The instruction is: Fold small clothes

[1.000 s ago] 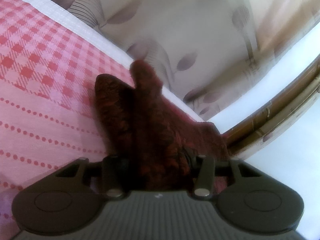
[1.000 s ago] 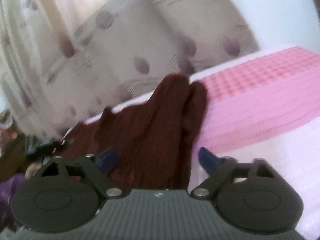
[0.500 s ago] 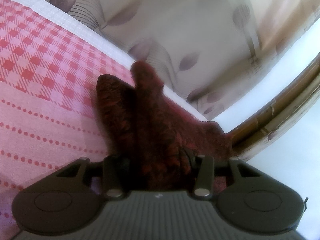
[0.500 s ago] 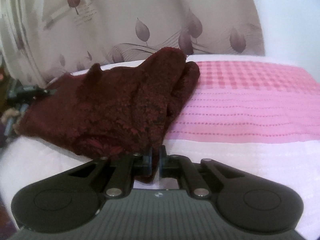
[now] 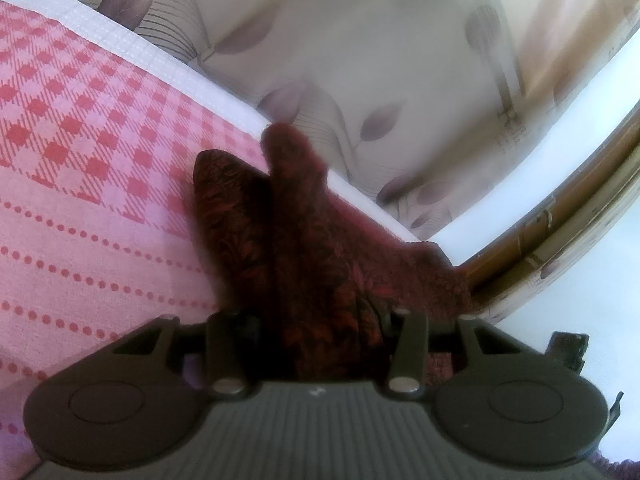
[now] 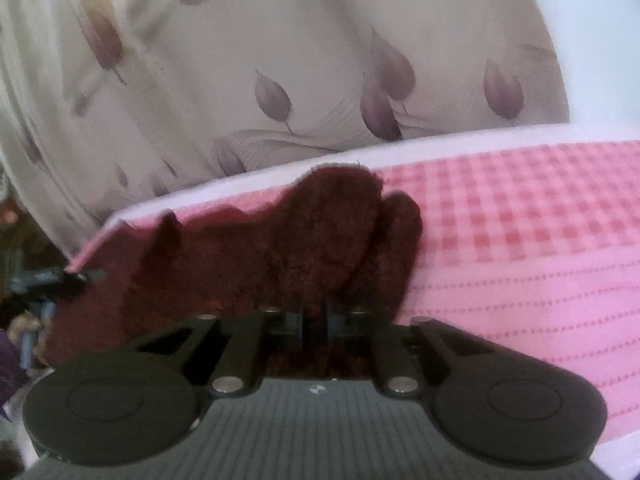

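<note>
A dark red patterned garment (image 5: 304, 240) lies bunched near the far edge of a pink checked bedspread (image 5: 80, 152). My left gripper (image 5: 320, 320) is shut on one edge of the garment; cloth fills the gap between its fingers and hides the tips. In the right wrist view the same garment (image 6: 320, 240) spreads to the left. My right gripper (image 6: 314, 320) is shut on its near edge, with the fingers close together and cloth pinched between them.
A cream curtain with purple leaf print (image 6: 320, 80) hangs just behind the bed. A brown wooden rail (image 5: 560, 232) runs at the right of the left wrist view. Cluttered dark items (image 6: 24, 300) sit off the bed's left end.
My right gripper went from open over the garment to shut on its near edge, then moved closer in over the cloth. My left gripper kept its hold and barely moved.
</note>
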`<state>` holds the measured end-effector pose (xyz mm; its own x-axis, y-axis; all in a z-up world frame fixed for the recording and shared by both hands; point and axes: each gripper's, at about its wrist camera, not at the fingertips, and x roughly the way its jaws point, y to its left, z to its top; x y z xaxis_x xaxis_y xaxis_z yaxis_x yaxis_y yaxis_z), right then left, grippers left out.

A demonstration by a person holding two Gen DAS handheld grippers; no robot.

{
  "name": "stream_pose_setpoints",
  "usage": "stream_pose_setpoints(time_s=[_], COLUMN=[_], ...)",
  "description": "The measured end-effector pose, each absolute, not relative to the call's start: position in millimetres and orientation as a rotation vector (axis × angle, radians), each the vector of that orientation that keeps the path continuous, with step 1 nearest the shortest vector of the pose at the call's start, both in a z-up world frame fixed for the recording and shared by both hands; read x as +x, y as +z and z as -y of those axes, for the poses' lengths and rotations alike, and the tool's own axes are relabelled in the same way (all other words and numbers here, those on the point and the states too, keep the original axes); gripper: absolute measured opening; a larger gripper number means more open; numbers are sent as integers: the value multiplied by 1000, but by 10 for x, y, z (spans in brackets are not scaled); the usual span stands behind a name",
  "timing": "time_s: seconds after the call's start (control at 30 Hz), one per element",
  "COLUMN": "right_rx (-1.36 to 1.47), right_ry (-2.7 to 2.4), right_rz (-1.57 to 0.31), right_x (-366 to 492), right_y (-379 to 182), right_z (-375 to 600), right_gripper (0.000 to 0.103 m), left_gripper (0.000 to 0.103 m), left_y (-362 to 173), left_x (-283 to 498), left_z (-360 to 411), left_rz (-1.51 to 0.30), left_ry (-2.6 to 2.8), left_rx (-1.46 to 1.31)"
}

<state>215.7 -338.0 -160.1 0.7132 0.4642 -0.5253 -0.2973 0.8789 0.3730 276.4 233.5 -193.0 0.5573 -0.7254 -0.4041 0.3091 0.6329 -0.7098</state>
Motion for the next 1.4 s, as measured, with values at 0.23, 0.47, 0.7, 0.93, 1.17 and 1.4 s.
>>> stream_pose_setpoints(time_s=[0.23, 0.47, 0.7, 0.93, 1.17, 1.4], right_rx=[318, 318, 128, -202, 119, 28], right_ry=[378, 383, 665, 573, 539, 544], right_rz=[-634, -507, -565, -658, -637, -678], right_x=[2071, 1958, 1540, 1185, 998, 1068], right_y=[-1787, -1356, -1304, -1559, -1509, -1773], right_z=[3616, 3540, 2914, 2913, 3535, 3195], right_gripper=[9, 29, 29, 19, 38, 27], left_gripper=[45, 45, 45, 45, 45, 45], left_y=[-1935, -1936, -1942, -1937, -1938, -1935], left_x=[2764, 2761, 2764, 2758, 2761, 2757], left_z=[-2344, -2341, -2356, -2354, -2353, -2349], left_rz=[-746, -744, -742, -740, -740, -739], left_ry=[-662, -660, -667, -667, -665, -664], left_rx=[-626, -624, -634, -626, -623, -620])
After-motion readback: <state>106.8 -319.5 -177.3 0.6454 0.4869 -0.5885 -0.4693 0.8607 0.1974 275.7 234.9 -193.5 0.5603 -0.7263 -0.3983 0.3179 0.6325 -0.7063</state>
